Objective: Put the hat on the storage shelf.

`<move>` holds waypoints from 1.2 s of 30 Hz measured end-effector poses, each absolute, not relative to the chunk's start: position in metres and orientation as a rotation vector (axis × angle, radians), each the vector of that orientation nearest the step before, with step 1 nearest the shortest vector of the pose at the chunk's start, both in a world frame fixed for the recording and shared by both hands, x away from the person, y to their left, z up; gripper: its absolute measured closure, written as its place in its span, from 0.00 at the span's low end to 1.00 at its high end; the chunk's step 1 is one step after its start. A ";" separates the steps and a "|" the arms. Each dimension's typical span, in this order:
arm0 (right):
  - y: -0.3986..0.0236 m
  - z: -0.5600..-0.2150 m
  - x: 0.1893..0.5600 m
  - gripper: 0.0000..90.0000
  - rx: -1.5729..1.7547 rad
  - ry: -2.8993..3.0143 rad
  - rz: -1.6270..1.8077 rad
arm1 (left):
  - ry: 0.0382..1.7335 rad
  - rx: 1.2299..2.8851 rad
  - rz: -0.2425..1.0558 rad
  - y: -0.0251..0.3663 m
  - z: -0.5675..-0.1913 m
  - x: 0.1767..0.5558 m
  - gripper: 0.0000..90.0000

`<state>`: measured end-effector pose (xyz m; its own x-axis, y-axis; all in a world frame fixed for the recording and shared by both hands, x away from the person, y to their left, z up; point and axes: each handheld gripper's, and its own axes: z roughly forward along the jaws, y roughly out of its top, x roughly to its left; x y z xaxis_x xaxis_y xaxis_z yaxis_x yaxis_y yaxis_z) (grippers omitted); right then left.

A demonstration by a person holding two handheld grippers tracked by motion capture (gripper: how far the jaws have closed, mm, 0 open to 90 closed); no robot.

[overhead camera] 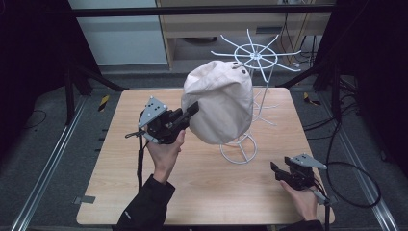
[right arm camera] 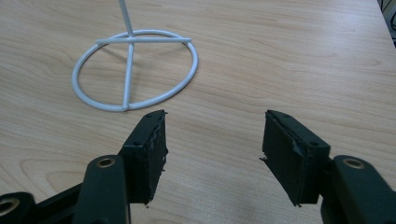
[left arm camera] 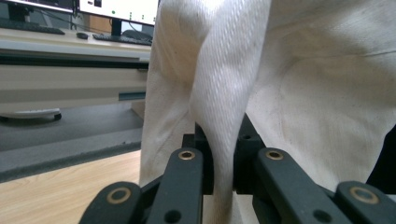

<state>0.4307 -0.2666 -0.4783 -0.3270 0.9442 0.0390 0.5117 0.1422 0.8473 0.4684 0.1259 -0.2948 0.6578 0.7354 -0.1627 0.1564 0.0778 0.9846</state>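
A cream cloth hat (overhead camera: 219,103) hangs over a white wire stand (overhead camera: 257,55) in the middle of the wooden table (overhead camera: 202,192). My left gripper (overhead camera: 195,108) reaches in from the left and is shut on a fold at the hat's left side. In the left gripper view, that fold of the hat (left arm camera: 303,84) runs down between the two black jaws of the left gripper (left arm camera: 223,140), which pinch it. My right gripper (overhead camera: 273,167) rests low near the table's front right, open with nothing between its jaws. The right gripper (right arm camera: 212,140) points toward the stand's base ring (right arm camera: 135,70).
The stand's base ring (overhead camera: 239,149) sits on the table just below the hat, and its spokes fan out at the top. Bare wood lies between the two hands. Black cables (overhead camera: 356,178) trail off the table's right side, and metal rails run along the floor.
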 end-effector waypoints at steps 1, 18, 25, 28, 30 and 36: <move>-0.266 -0.478 0.431 0.44 1.392 1.908 1.093 | 0.792 1.464 0.509 0.126 -0.296 0.469 0.93; -0.267 -0.478 0.431 0.43 1.391 1.906 1.090 | 0.784 1.559 0.494 0.124 -0.307 0.471 0.78; -0.267 -0.478 0.431 0.43 1.393 1.907 1.088 | 0.774 1.572 0.477 0.137 -0.309 0.458 0.62; -0.267 -0.478 0.431 0.42 1.398 1.904 1.090 | 0.775 1.585 0.484 0.145 -0.314 0.451 0.55; -0.267 -0.479 0.431 0.42 1.397 1.905 1.089 | 0.779 1.601 0.500 0.151 -0.317 0.447 0.53; -0.267 -0.479 0.431 0.41 1.397 1.903 1.086 | 0.801 1.616 0.566 0.174 -0.328 0.434 0.44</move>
